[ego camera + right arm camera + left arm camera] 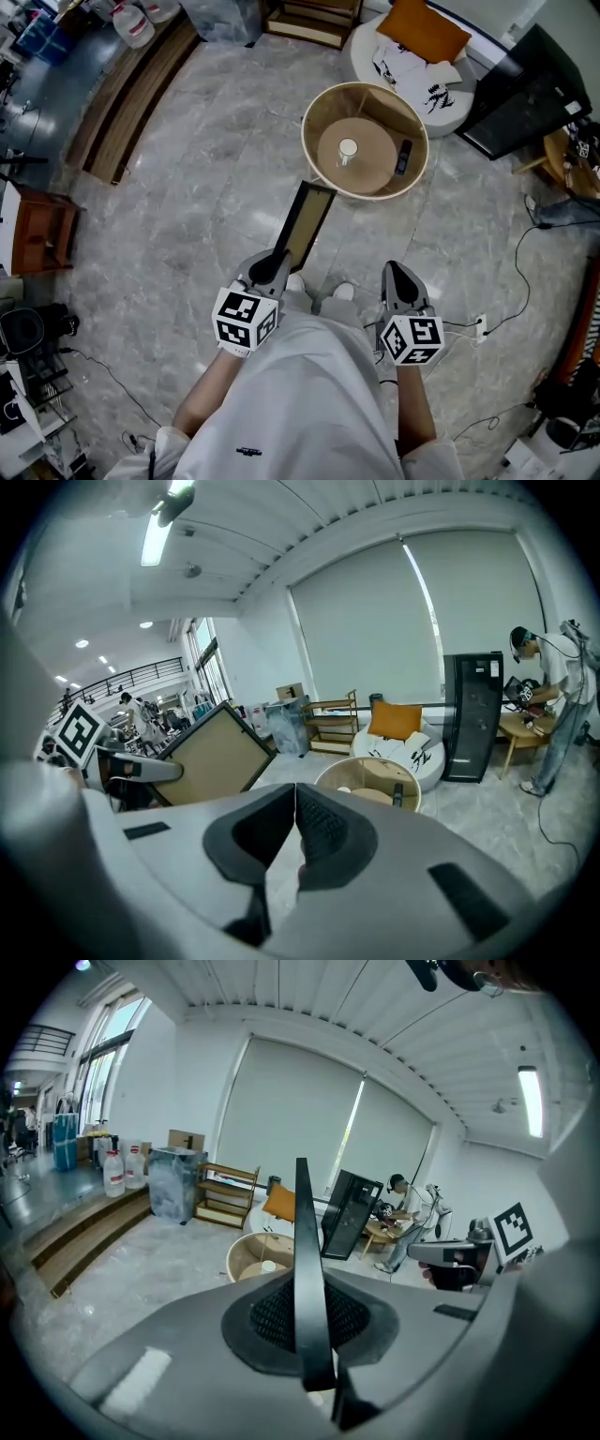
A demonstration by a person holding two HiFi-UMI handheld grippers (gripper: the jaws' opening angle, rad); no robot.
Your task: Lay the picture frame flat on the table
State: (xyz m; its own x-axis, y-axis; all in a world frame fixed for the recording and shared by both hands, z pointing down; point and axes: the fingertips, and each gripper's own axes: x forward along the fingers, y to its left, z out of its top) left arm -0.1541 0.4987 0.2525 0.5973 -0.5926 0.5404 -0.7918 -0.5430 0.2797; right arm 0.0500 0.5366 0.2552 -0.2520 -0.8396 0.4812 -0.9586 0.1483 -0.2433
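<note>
The picture frame (306,221), black-edged with a tan back, is held tilted above the floor, and my left gripper (278,259) is shut on its near end. In the left gripper view it runs edge-on as a black strip (303,1232) clamped between the pads of the left gripper (307,1312). The round wooden table (314,112) with a raised rim stands just beyond it, carrying a white cup (348,148) and a black remote (403,157). My right gripper (397,272) hangs to the right, shut and empty. Its tips (295,794) touch, with the frame (211,752) off to the left.
Behind the table are a white round seat (441,103) with an orange cushion (424,30) and a black cabinet (525,89). Wooden steps (131,103) run along the left. Cables (518,281) trail over the marble floor at right. A person (553,705) stands at a far desk.
</note>
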